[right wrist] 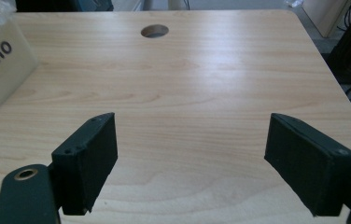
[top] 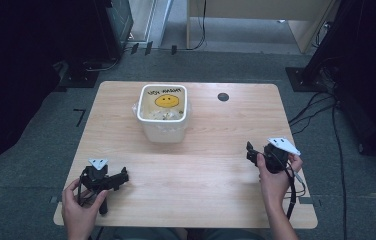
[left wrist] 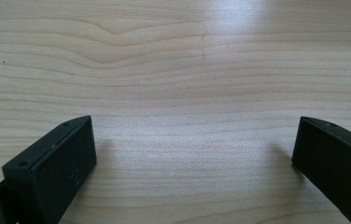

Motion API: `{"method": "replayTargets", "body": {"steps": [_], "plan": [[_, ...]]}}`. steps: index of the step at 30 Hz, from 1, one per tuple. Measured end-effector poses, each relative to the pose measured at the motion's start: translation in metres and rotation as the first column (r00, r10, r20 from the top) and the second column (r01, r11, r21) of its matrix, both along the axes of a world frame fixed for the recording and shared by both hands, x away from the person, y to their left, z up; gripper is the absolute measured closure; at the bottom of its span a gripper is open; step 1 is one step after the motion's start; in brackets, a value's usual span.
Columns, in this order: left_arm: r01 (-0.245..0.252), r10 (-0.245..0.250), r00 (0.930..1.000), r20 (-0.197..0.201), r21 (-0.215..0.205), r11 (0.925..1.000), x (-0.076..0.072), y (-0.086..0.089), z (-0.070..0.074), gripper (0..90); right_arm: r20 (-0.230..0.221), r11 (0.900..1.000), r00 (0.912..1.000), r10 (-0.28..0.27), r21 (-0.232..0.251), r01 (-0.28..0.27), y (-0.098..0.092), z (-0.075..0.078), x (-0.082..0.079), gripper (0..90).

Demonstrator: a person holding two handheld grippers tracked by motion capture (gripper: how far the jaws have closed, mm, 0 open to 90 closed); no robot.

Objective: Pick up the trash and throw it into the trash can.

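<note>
Table (top: 216, 150) first: pale wood, bare around me, with a small hole (top: 223, 97) near its far edge. Tub (top: 163, 119) next, white and lined with a clear bag, a yellow smiley printed on it, standing at the middle of the far half, well apart from both my tools. Left gripper (top: 121, 177) sits low at the near left corner, jaws spread wide over bare grain, nothing between them. Right gripper (top: 249, 150) hovers at the near right, jaws equally wide and empty, the tub's wall at the left edge of its view. To start well, I judge I should turn both toward the tub and keep the jaws wide until they flank its rim.
</note>
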State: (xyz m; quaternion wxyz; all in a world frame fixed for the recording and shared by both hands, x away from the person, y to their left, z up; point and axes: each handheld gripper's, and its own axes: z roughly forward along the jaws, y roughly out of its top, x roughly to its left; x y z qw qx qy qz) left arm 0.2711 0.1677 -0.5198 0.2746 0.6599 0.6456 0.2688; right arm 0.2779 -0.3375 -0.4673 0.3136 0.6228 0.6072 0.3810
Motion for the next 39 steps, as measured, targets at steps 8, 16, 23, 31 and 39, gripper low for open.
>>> {"method": "replayTargets", "body": {"steps": [8,16,23,31,39], "plan": [[0.0,0.0,1.0,0.0,0.0,1.0,0.0,0.0,0.0,0.0,-0.027,1.0,0.9994,-0.021,-0.007,0.021,-0.013,-0.013,-0.011,17.1],[0.0,0.0,1.0,0.0,0.0,1.0,0.0,0.0,0.0,0.0,-0.058,0.999,0.9969,-0.052,-0.017,0.051,-0.032,-0.024,-0.023,17.3],[0.0,0.0,1.0,0.0,0.0,1.0,0.0,0.0,0.0,0.0,-0.097,0.997,0.9925,-0.074,-0.024,0.072,-0.048,-0.035,-0.036,17.9],[0.0,0.0,1.0,0.0,0.0,1.0,0.0,0.0,0.0,0.0,-0.139,0.995,0.9857,-0.095,-0.03,0.091,-0.061,-0.048,-0.051,18.2],[0.0,0.0,1.0,0.0,0.0,1.0,0.0,0.0,0.0,0.0,-0.168,0.994,0.9801,-0.107,-0.054,0.099,-0.068,-0.056,-0.064,18.5]]}}
